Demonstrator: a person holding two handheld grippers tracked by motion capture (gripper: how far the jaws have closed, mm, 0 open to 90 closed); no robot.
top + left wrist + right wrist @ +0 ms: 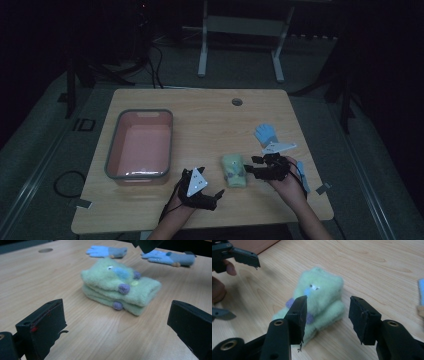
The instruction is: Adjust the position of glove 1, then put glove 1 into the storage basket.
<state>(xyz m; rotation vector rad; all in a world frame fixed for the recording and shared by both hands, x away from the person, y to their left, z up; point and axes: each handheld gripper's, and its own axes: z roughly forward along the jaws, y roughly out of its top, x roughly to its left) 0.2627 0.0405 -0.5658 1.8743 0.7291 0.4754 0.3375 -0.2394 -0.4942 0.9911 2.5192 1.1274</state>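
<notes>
Two grippers flank a folded pair of green gloves [234, 171] on the desk [210, 125]. Landmark for all places: the green gloves.

Green gloves: stacked one on the other, fuzzy, with purple bobbles, a blue patch and small eyes on top. They lie flat on the desk near its front edge, touched by neither gripper.

Left gripper [216, 196]: just to the left of the gloves in the high view and a little nearer the person. Jaws wide apart, nothing between them; in the left gripper view the gloves lie ahead of the jaws, clear of both.

Right gripper [252, 166]: just to the right of the gloves in the high view, pointing at them. Jaws stand apart, not gripping. In the right gripper view the gloves sit beyond and partly behind the left-hand jaw; contact cannot be made out.

Blue glove [265, 133]: lies flat beyond the right gripper, farther from the person than the green gloves. A second blue glove [170, 257] lies close beside it.

Pink tub [140, 144] with grey rim: well to the left of the gloves.
</notes>
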